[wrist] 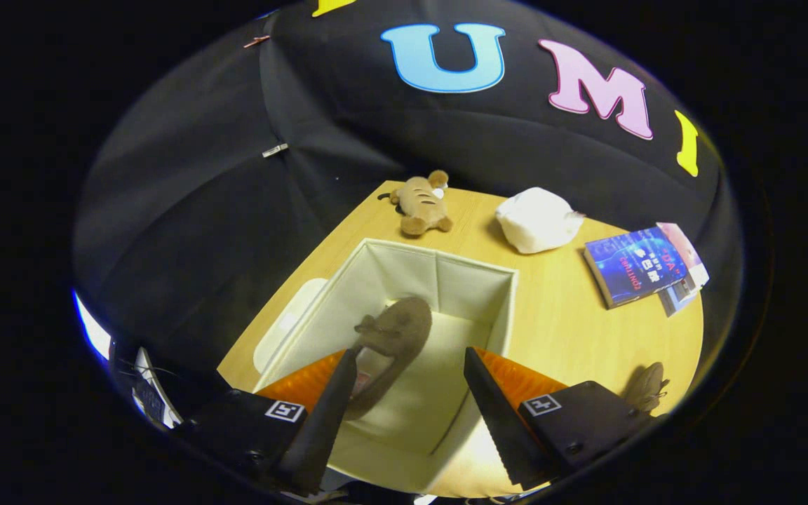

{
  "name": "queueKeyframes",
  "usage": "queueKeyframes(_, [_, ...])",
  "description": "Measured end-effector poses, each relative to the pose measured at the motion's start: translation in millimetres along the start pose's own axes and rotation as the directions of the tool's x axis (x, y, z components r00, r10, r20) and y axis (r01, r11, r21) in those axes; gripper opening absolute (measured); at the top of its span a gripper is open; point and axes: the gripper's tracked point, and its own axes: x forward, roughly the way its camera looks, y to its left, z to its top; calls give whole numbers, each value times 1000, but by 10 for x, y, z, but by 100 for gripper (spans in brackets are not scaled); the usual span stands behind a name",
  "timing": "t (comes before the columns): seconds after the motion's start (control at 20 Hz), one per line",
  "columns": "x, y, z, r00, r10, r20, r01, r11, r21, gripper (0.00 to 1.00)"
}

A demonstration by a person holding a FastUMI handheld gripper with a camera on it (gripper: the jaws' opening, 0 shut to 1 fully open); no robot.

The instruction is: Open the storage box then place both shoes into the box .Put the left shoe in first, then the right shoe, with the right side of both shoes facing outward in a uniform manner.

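**One shoe in the box, one left on the table**

The wooden table (558,308) carries the open storage box (439,270), the landmark here. Its lid (285,322) appears to lie flat on the table just left of the box. Beyond the box sit a plush toy (421,203), a white bundle (537,219) and a book (634,265). Inside the box, toward its left wall, one shoe (393,340) lies at a slant. The second shoe (646,386) waits outside, right of the box.

By my reading, opening and the first placement are done; the second shoe remains.

The gripper (411,393) hovers above the box, fingers spread apart, holding nothing. One finger hides the boxed shoe's near end, so its facing is unclear; the outer shoe is partly cut off.
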Motion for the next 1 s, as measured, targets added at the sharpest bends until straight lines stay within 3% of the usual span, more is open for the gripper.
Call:
queueKeyframes(0.2, [-497, -702, -172, 995, -83, 50, 85, 996, -36, 94])
queueKeyframes(0.45, [-963, -1800, -566, 977, -212, 27, 210, 976, 61, 92])
queueKeyframes(0.7, [-1240, -2843, -1167, 937, -343, -68, 349, 930, 112, 92])
queueKeyframes(1.0, [-1266, -3516, -1863, 893, -409, -188, 428, 900, 76, 92])
